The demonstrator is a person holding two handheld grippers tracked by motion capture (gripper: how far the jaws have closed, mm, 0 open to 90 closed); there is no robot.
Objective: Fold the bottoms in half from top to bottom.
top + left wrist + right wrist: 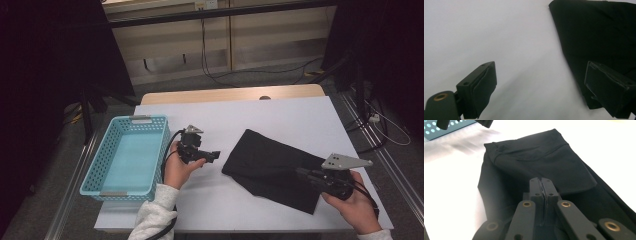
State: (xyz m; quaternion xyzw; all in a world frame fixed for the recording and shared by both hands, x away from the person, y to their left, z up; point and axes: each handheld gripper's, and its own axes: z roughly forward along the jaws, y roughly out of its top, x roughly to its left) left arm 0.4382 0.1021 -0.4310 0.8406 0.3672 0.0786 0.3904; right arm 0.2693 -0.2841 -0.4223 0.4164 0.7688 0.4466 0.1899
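the white-covered rectangular table (280,112) takes up most of the floor space in front of me, its pale wooden far edge peeking out beyond the cover. on its left side sits a light blue perforated plastic basket (150,125), a long rectangle with its long side running away from the person toward the far edge.

right of the middle lies the folded black cloth garment (272,165), flat on the white cover. its long axis runs on a diagonal: one narrower end points up toward the far middle of the table, and the wider end comes down toward the near right corner, by the person's right hand. in the right gripper view the garment (544,160) stretches away from the jaws, with a folded layer lying across its top and a seam running near the far end.

the right gripper (306,176) rests at the near right end of the garment, on top of the fabric, its jaws pressed tight together with the pads meeting face to face. whether any fabric is pinched between them i cannot tell.

the left gripper (214,155) hangs between the basket and the garment, pointing toward the cloth, near its left edge but apart from it. its jaws stand wide, with only white table cover and the garment's edge (584,37) seen between them.
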